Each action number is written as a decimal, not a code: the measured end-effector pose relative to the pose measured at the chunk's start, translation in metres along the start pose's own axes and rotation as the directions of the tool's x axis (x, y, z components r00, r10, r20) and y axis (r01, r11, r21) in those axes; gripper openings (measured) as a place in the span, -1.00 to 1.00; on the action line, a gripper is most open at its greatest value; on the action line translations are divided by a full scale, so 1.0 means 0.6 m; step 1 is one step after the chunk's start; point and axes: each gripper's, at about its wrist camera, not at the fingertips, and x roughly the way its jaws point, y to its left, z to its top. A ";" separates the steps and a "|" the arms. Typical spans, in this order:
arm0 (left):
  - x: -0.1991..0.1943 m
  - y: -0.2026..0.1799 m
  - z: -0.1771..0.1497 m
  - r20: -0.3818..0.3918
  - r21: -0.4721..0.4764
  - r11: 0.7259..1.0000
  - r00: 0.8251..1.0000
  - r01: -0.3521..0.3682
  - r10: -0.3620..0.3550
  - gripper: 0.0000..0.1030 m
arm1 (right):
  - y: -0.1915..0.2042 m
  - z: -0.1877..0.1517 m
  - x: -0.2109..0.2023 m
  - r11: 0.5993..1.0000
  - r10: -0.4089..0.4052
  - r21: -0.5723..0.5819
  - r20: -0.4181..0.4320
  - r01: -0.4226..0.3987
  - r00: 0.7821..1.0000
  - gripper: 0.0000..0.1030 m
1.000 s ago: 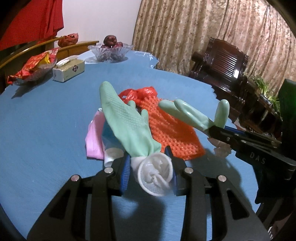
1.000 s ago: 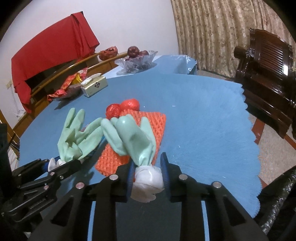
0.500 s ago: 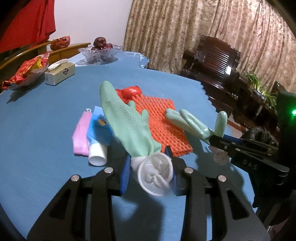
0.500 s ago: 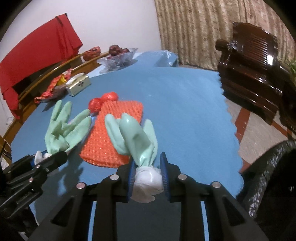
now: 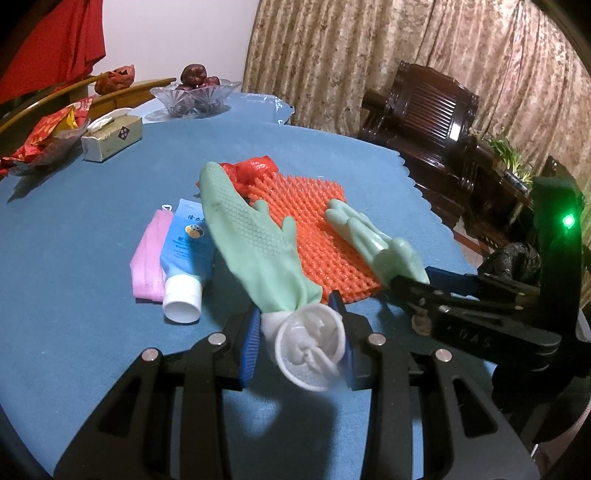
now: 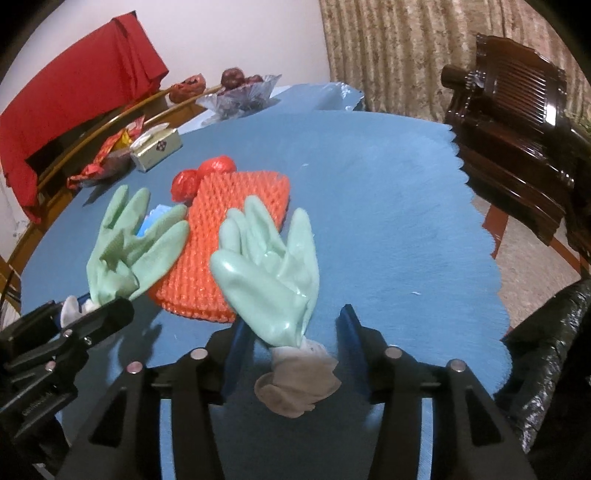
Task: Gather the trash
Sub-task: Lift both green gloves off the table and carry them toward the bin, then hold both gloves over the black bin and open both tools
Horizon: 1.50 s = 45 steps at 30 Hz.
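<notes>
Left gripper clamped, right gripper spread.

This is a home, most likely a dining or sitting room. Ahead of the left claw spreads a round table under a blue scalloped cloth, and at its far side stand a cut-glass fruit bowl, a tissue box and a dish of red-wrapped snacks. Beyond the table hang patterned beige curtains, off to the right of the claw stands a carved dark wooden armchair with a potted plant past it, and far to the left a red cloth drapes over furniture against a plain white wall.
</notes>
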 end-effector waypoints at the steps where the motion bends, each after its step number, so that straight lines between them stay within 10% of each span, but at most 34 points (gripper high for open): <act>1: 0.000 0.000 0.000 0.000 0.000 1.000 1.000 0.000 0.000 -0.34 | 0.001 -0.001 0.004 1.000 0.012 -0.002 -0.014 -0.012 1.000 -0.19; 10: -0.016 -0.005 0.009 0.028 0.002 1.000 1.000 0.003 -0.003 -0.34 | 0.013 0.006 -0.036 0.999 0.029 -0.020 0.039 -0.028 0.999 -0.60; 26: -0.066 -0.055 0.027 0.083 0.042 0.997 0.995 0.060 -0.063 -0.34 | 0.002 0.017 -0.151 0.998 0.027 0.044 0.179 -0.035 0.983 -0.61; 45: -0.122 -0.183 0.032 0.099 0.154 0.969 0.972 0.195 -0.212 -0.34 | -0.092 -0.041 -0.329 0.976 -0.158 0.187 0.279 0.107 0.947 -0.61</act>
